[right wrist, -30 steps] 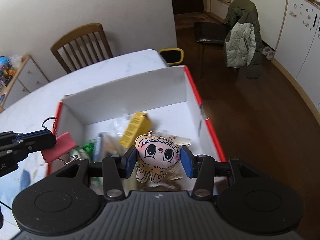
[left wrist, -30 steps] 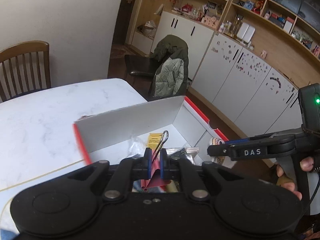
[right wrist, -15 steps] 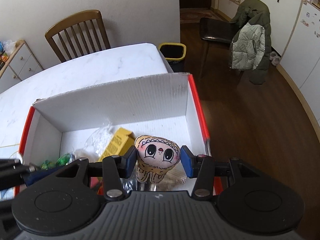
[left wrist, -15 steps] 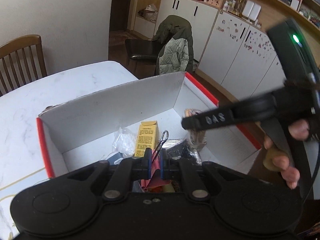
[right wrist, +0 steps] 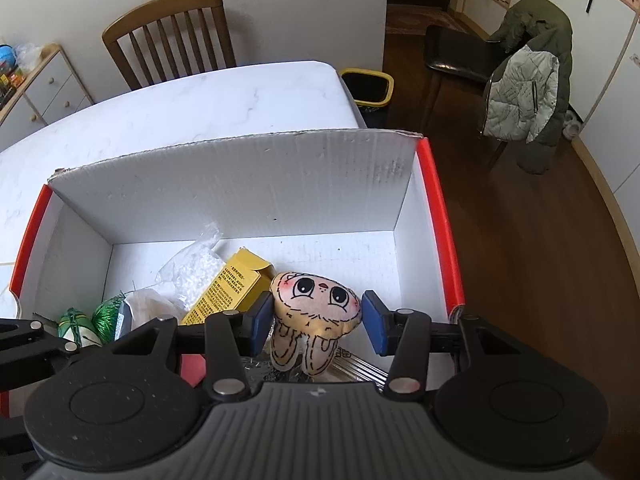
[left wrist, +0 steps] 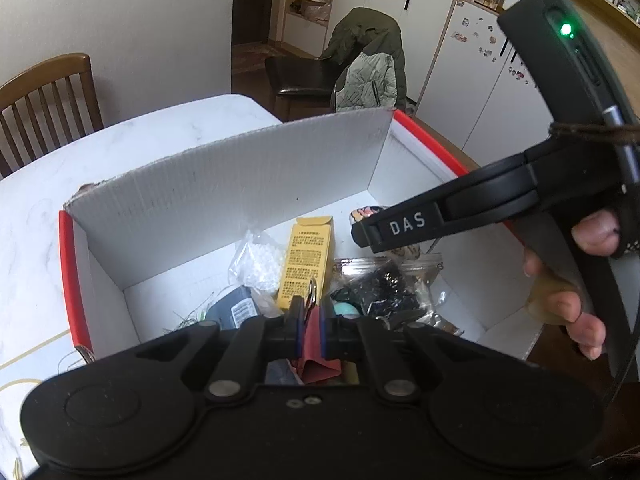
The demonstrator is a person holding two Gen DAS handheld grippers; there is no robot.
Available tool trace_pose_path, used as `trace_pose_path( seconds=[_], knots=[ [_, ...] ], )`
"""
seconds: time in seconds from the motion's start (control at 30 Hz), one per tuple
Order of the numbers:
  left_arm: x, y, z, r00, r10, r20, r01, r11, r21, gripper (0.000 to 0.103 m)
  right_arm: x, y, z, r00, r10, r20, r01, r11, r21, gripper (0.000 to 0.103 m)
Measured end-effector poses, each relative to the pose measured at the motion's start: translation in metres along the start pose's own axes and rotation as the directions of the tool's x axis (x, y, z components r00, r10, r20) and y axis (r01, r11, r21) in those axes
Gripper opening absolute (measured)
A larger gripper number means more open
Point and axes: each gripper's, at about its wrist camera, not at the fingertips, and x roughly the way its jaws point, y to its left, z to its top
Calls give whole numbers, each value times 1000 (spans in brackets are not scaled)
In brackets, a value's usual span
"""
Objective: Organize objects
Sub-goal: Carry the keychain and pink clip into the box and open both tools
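Surface: white marble-look table [right wrist: 208, 108] in a room with wood floor and white cabinets; 1 wooden chair [right wrist: 172, 32] at the far side, 1 yellow-rimmed bin [right wrist: 370, 88] past the corner.

On the table: 1 open white box, red-edged [right wrist: 440, 216]. Inside: 1 yellow carton [left wrist: 306, 260], long axis pointing toward the far wall; 1 bag of white beads [left wrist: 258, 258]; 1 bag of dark pieces [left wrist: 384, 284].

Left gripper [left wrist: 309, 330]: clamped on 1 red binder clip [left wrist: 314, 360], over the box.

Right gripper [right wrist: 316, 322]: pads flanking 1 plush doll [right wrist: 314, 310], face up, over the box; whether they touch it, cannot tell.
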Motion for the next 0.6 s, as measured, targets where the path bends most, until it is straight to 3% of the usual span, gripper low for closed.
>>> trace_pose_path(
  seconds=[0.3, 0.37, 0.43, 0.6],
  knots=[
    [7, -1, -5, 1000, 1, -31, -1, 1000, -3, 23, -7, -2, 0, 1000, 11, -4, -11, 1000, 1, 49],
    [4, -2, -5, 1000, -4, -24, 3, 1000, -7, 30, -12, -3, 0, 1000, 17, 5, -17, 1000, 4, 53],
    [-1, -3, -5, 1000, -5, -9, 4, 1000, -5, 45, -20, -5, -2, 999, 41, 13, -41, 999, 13, 58],
    [-16, -4, -7, 1000, -3, 22, 3, 1000, -12, 57, -40, -9, -8, 995, 86, 41, -87, 996, 27, 60]
  ],
)
